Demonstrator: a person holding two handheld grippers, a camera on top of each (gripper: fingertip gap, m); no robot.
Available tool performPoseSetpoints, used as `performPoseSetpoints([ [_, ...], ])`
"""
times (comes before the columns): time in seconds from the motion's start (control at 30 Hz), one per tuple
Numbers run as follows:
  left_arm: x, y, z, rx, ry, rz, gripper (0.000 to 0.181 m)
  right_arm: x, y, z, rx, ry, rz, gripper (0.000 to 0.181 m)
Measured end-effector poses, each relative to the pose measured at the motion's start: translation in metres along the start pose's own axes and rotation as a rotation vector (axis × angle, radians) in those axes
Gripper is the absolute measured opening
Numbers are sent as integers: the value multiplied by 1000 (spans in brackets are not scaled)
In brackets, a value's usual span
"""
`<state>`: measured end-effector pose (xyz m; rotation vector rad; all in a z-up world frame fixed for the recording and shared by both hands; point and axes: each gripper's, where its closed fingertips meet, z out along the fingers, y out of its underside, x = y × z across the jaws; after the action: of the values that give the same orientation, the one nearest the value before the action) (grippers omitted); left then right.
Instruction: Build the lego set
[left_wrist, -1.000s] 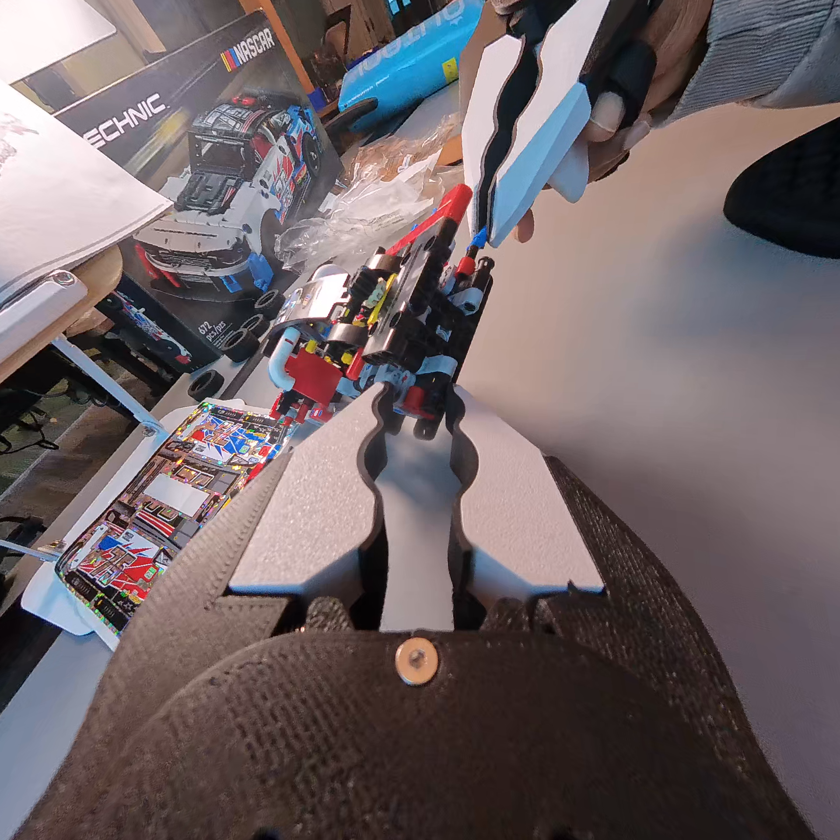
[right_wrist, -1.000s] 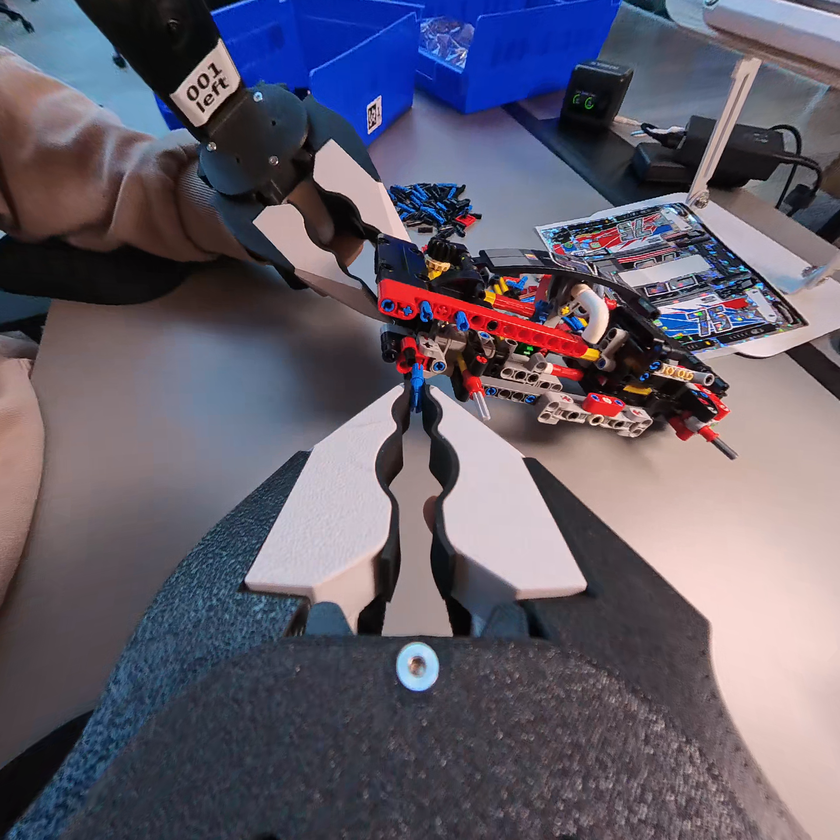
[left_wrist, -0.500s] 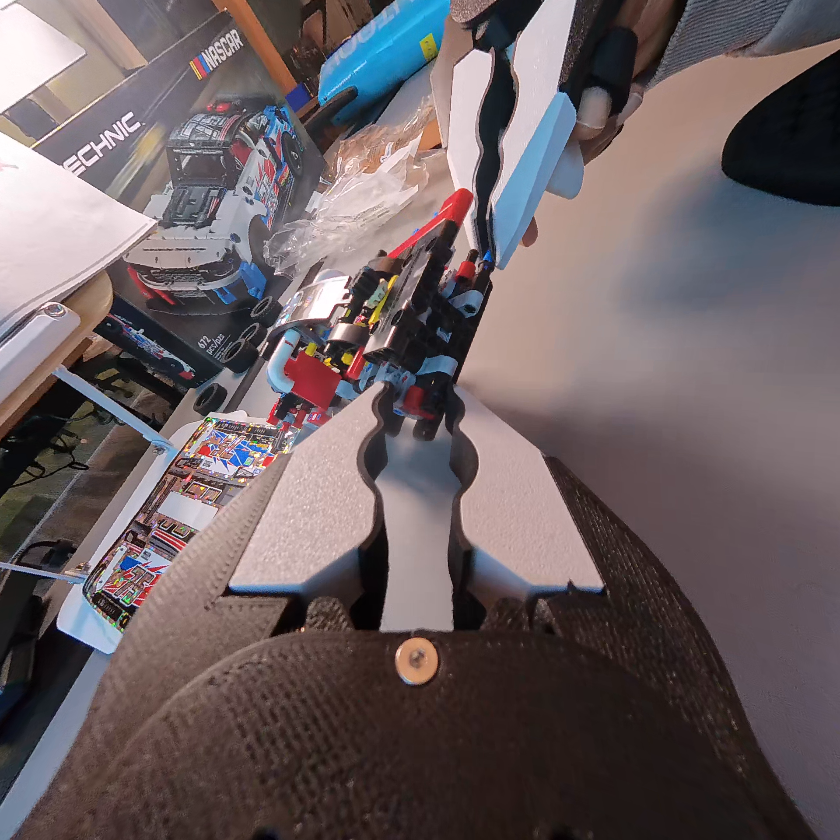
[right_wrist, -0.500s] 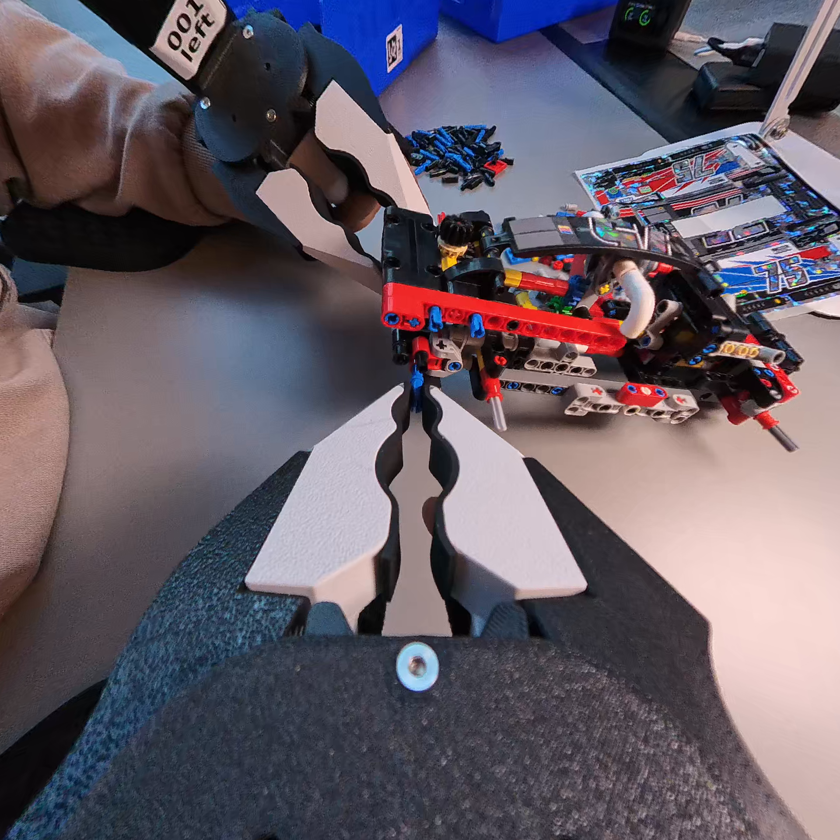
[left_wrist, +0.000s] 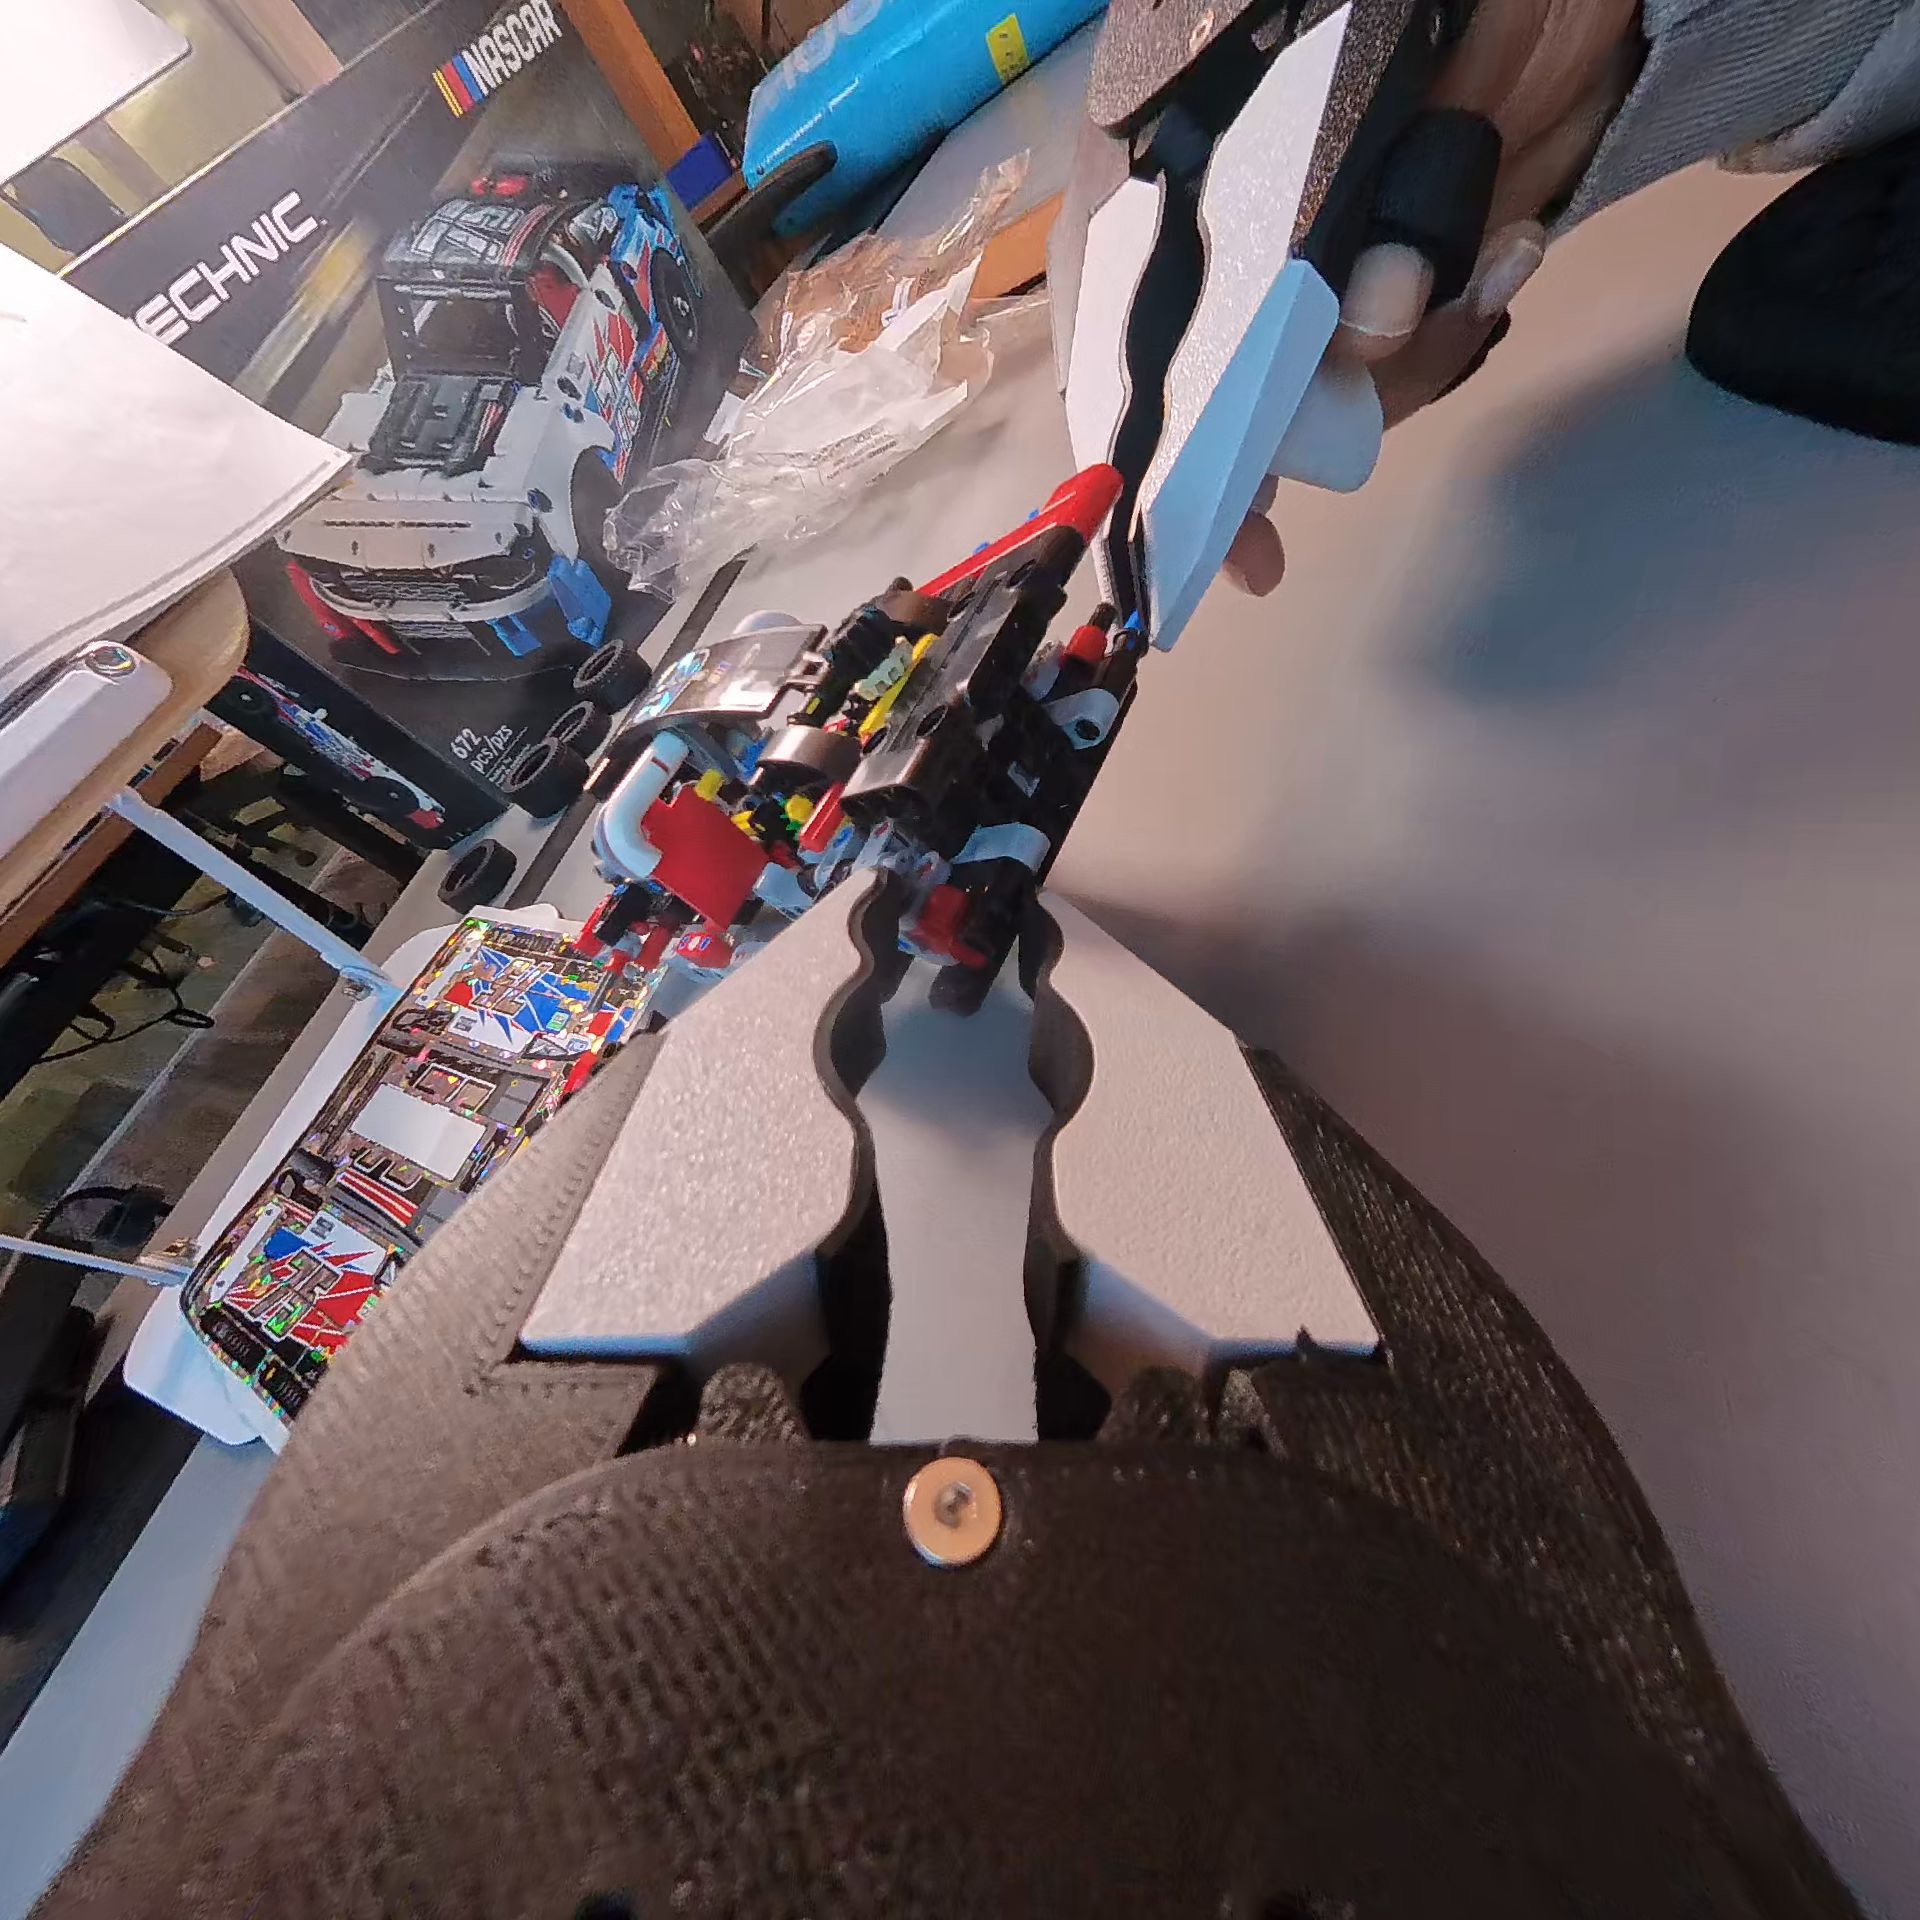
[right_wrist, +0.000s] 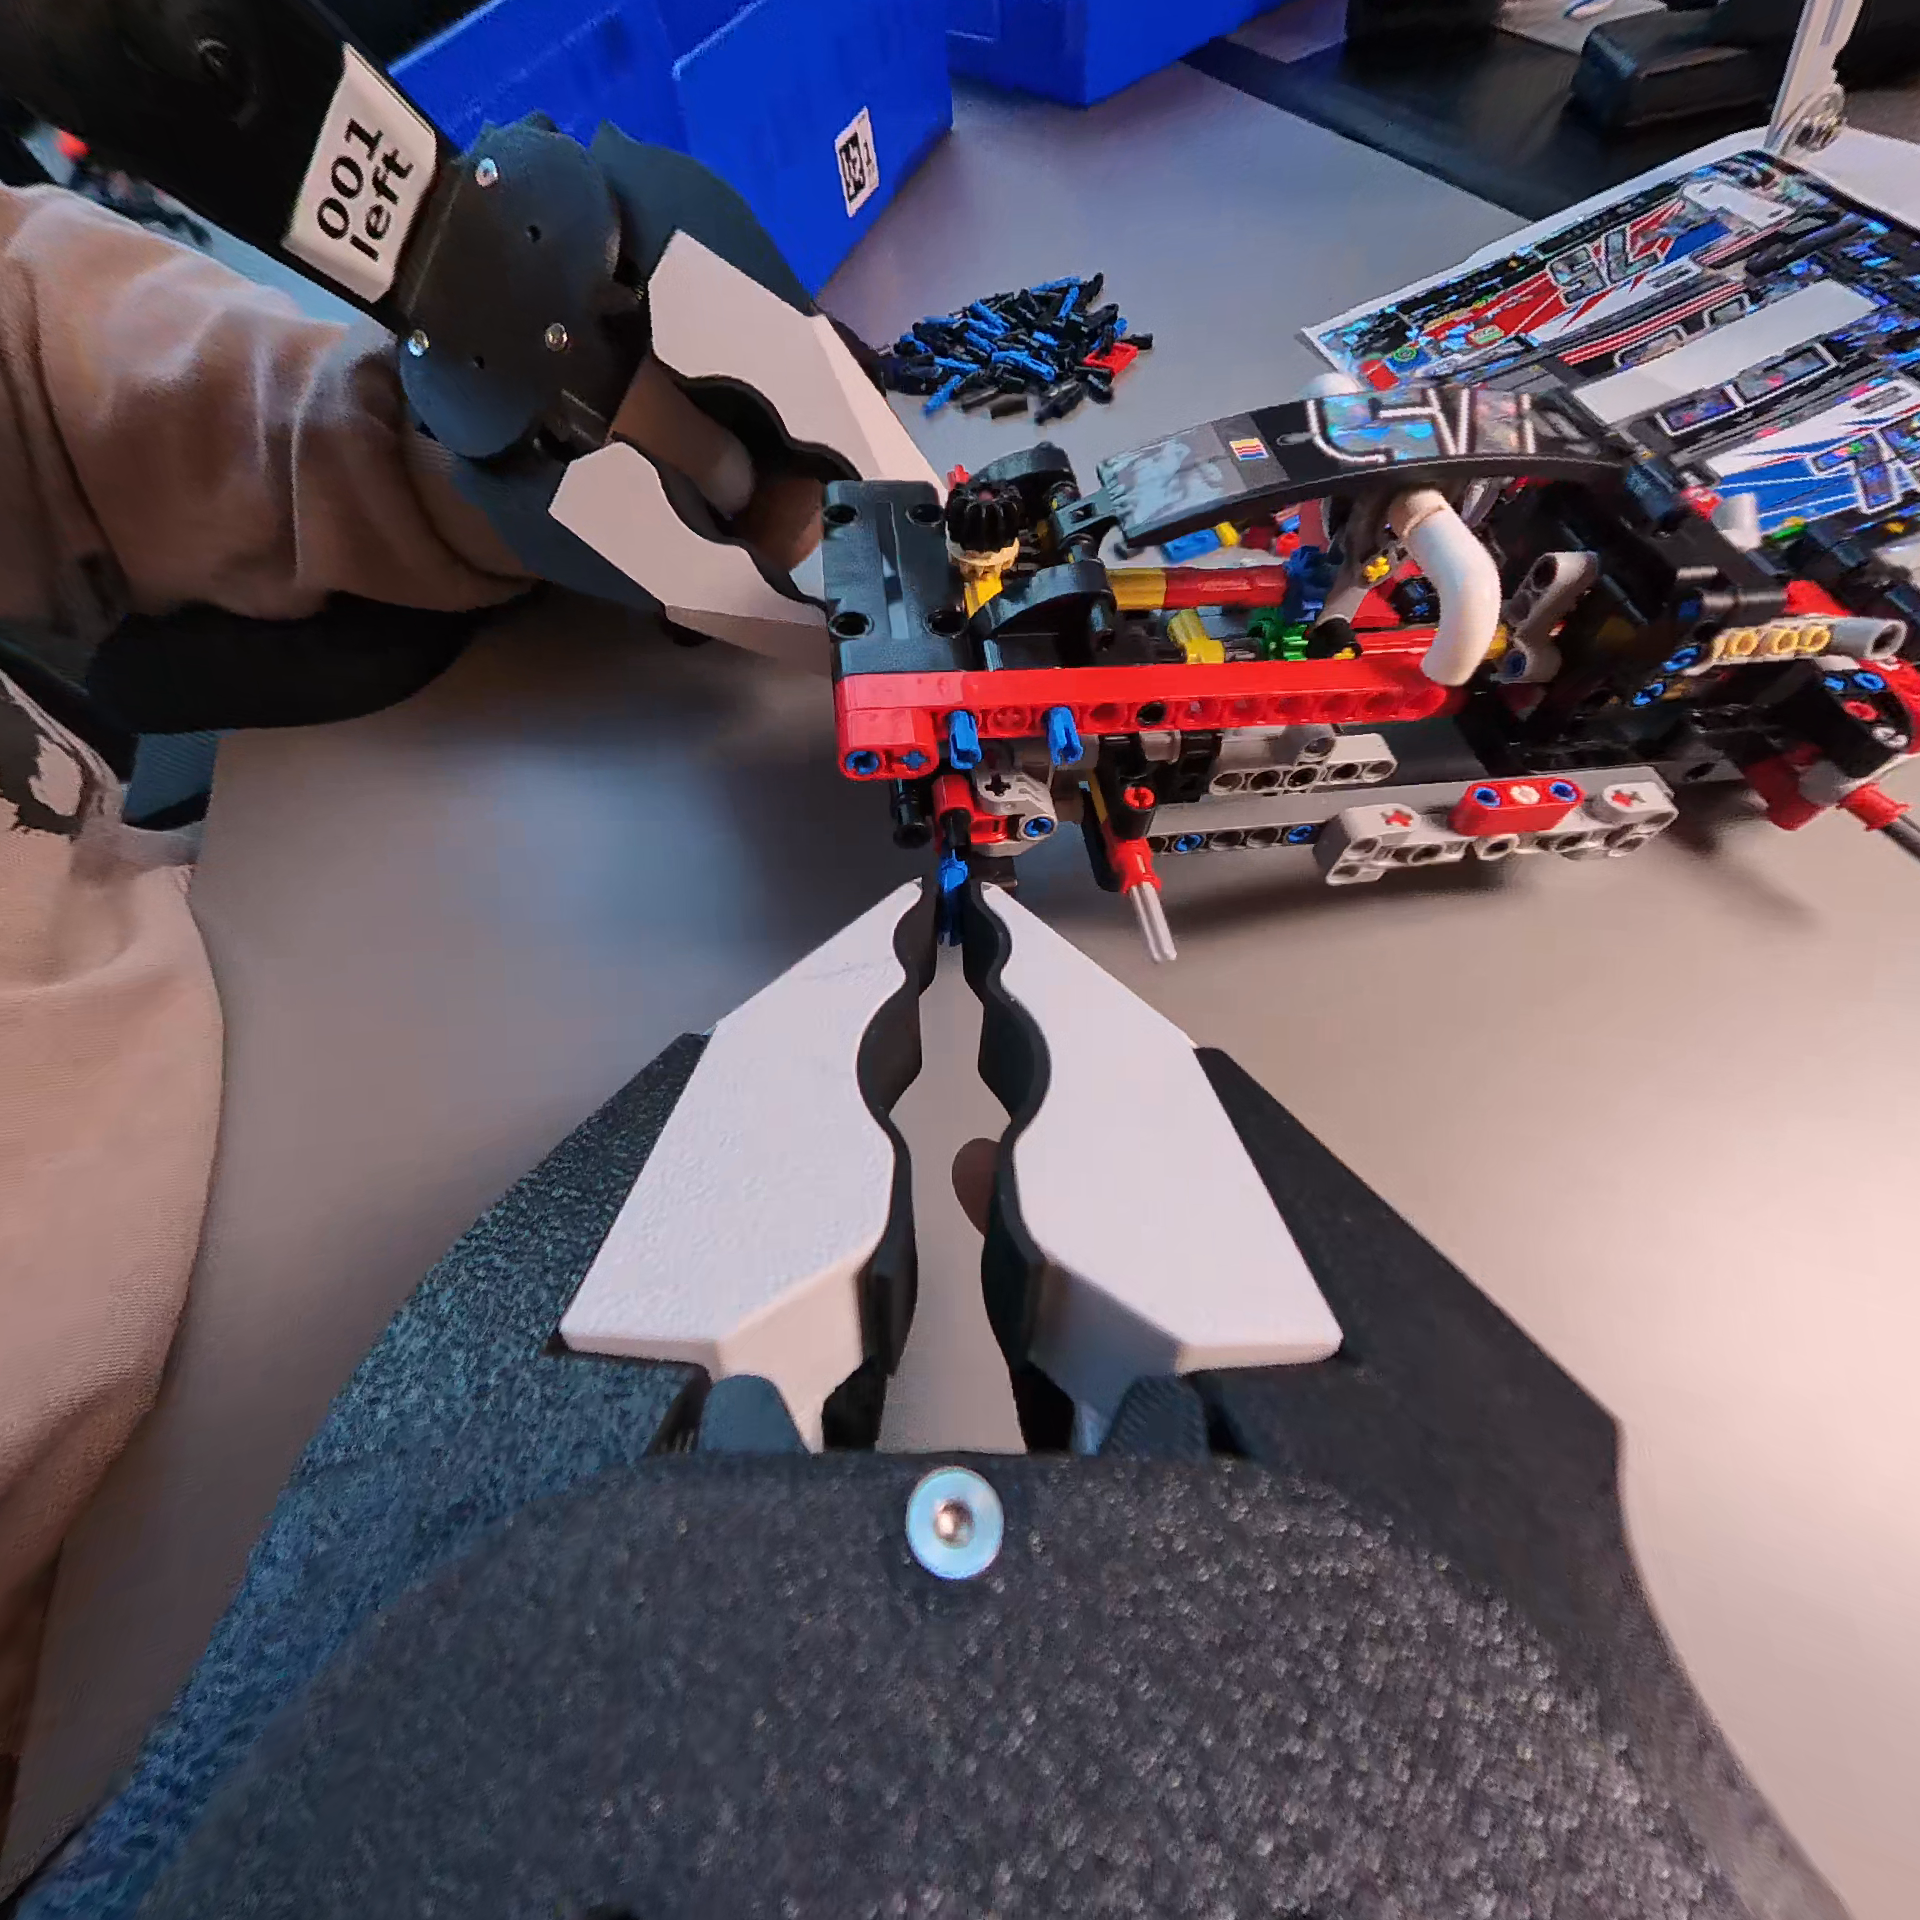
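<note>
Only the right wrist view shows it — right gripper (right_wrist: 951, 902) pinching a blue pin (right_wrist: 948, 878) under the chassis (right_wrist: 1195, 665).

The left gripper (right_wrist: 821, 582) clamps the rear end of the car frame (right_wrist: 1195, 665), while the right gripper (right_wrist: 951, 899) pinches a small blue pin (right_wrist: 948, 873) under it.

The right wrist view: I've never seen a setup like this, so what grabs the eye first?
A half-built toy car chassis in red, black and grey lies mid-table, with the left gripper bracing its black end. Nearest the camera, the right gripper pinches a small blue pin at the chassis's underside. Behind sit a heap of blue and black pins and a glittery sticker sheet.
</note>
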<state>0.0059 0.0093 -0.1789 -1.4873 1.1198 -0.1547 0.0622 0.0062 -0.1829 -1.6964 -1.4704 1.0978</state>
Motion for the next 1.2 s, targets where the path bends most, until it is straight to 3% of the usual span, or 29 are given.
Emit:
performPoseSetpoints([
  [0.6, 6, 8, -2, -1, 49, -42, 21, -7, 4, 10, 18, -132, 22, 1],
  [0.9, 9, 13, 0, -22, 51, -45, 21, -7, 0, 12, 44, -101, -36, 1],
  [1.2, 10, 12, 2, -29, 49, -30, 21, -5, 21, 24, -77, 1, -119, 1],
])
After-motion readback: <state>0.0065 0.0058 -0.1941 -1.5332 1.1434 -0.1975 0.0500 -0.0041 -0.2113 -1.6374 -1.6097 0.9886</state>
